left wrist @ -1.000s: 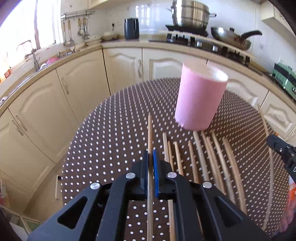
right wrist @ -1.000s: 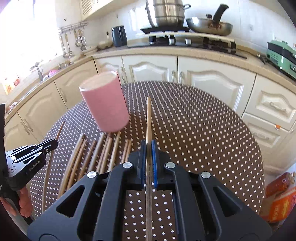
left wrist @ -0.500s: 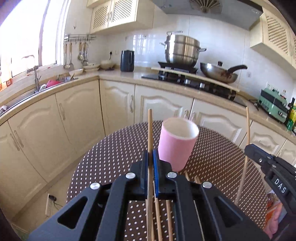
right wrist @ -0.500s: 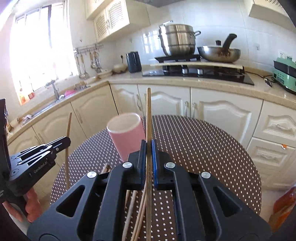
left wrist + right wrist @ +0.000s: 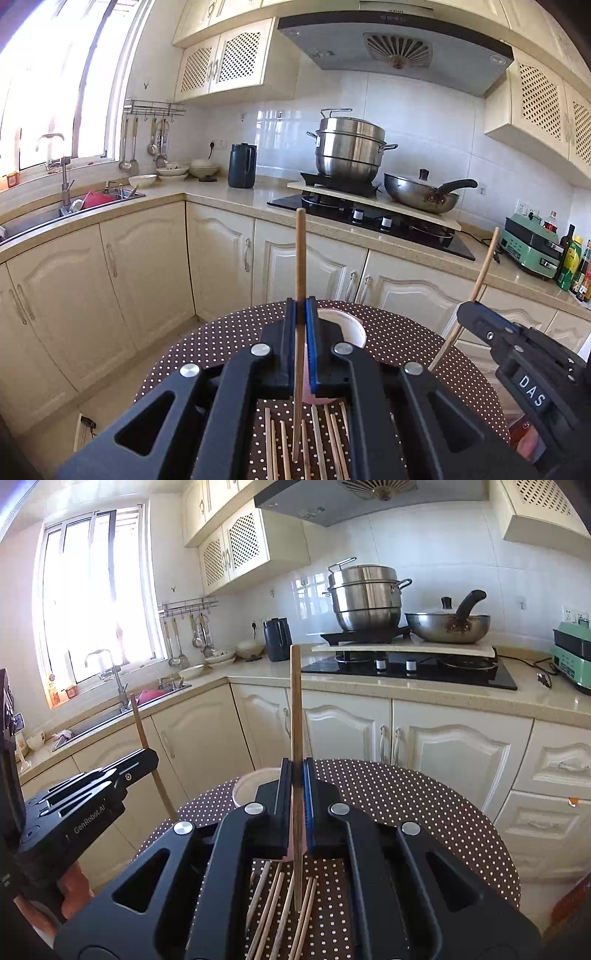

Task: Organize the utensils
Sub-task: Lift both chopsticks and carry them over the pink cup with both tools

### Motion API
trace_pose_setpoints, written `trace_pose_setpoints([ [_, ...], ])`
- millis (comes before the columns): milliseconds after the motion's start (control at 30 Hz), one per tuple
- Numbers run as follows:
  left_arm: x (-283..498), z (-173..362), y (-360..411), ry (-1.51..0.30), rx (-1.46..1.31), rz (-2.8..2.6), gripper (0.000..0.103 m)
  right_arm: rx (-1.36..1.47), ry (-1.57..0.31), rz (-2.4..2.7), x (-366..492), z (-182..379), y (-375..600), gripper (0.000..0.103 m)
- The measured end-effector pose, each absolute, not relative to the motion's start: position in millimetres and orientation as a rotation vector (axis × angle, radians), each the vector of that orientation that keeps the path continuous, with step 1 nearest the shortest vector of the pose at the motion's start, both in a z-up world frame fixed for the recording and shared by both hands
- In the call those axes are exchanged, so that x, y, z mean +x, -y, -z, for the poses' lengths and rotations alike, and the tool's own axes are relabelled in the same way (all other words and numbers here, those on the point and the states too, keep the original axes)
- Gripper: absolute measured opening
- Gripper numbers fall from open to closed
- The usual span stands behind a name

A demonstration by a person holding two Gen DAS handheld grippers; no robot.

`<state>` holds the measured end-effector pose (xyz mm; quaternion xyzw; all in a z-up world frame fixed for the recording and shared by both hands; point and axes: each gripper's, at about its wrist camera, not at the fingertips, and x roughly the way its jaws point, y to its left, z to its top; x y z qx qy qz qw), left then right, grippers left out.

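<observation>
The left gripper [image 5: 301,306] is clamped on one wooden chopstick [image 5: 300,266], its blue-lined jaws narrow around the stick, which runs straight up toward twelve o'clock in the left wrist view and hangs down below the jaws over the table. The right gripper [image 5: 294,766] grips a second chopstick [image 5: 295,709] the same way, jaws pinched tight on it, the stick standing toward twelve o'clock with its lower end hanging free above the loose sticks. In the left wrist view the right gripper shows at about four o'clock with its stick slanting up toward two o'clock; in the right wrist view the left gripper sits at about eight o'clock, a hand [image 5: 72,890] beneath it, its stick leaning toward eleven o'clock. The pink cup [image 5: 351,328] stands upright on the round table [image 5: 207,343] with its brown, white-dotted cloth, just beyond both sets of jaws and partly hidden by them; only its white rim and a bit of pink wall show. The remaining chopsticks [image 5: 317,443] lie flat in a loose row on the cloth at six o'clock from the cup, seen through the gripper frames. Beyond the table, toward twelve o'clock, a steel steamer pot [image 5: 349,147] and a wok [image 5: 421,194] sit on the stove.
</observation>
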<state>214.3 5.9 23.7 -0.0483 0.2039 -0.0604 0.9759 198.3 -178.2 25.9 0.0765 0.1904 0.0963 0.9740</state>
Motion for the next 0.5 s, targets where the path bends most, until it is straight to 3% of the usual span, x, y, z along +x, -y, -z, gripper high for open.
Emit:
trace_pose_setpoints([
  [500,232,-52,-13,-0.323,-0.143,0.130,0.006,0.152,-0.277,-0.182,218,-63,175,0.007],
])
